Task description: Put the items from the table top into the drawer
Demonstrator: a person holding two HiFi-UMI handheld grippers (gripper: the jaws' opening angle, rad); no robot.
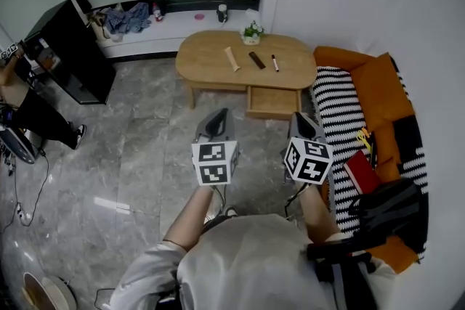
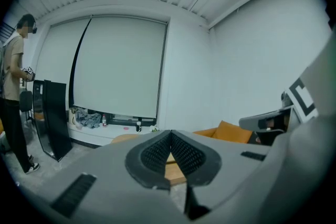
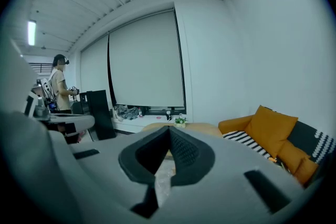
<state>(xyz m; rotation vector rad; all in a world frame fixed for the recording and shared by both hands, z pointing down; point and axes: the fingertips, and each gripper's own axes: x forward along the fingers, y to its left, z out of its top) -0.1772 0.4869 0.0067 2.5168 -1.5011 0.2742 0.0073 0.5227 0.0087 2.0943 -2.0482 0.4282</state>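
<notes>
Our left gripper point(image 1: 219, 115) and right gripper point(image 1: 302, 117) are both pinched closed and empty, with the coffee table point(image 1: 203, 58) at twelve o'clock. If we arrive closed, we could knock the marker point(image 1: 275, 63) (it may roll) past the open drawer point(image 1: 272, 102).

I record an oval, light wooden surface point(image 1: 211, 70) standing on the grey stone-tiled floor point(image 1: 145, 156), with its drawer point(image 1: 272, 102) pulled out from under the near edge, right of centre. Lying directly on it, in a row across the middle, I find a tan stick-like piece point(image 1: 232, 59) at the left, a dark flat bar point(image 1: 257, 59) near it, and a marker pen point(image 1: 275, 63) at the right, each apart from the others. A small potted plant point(image 1: 252, 33) stands upright at the far edge.
</notes>
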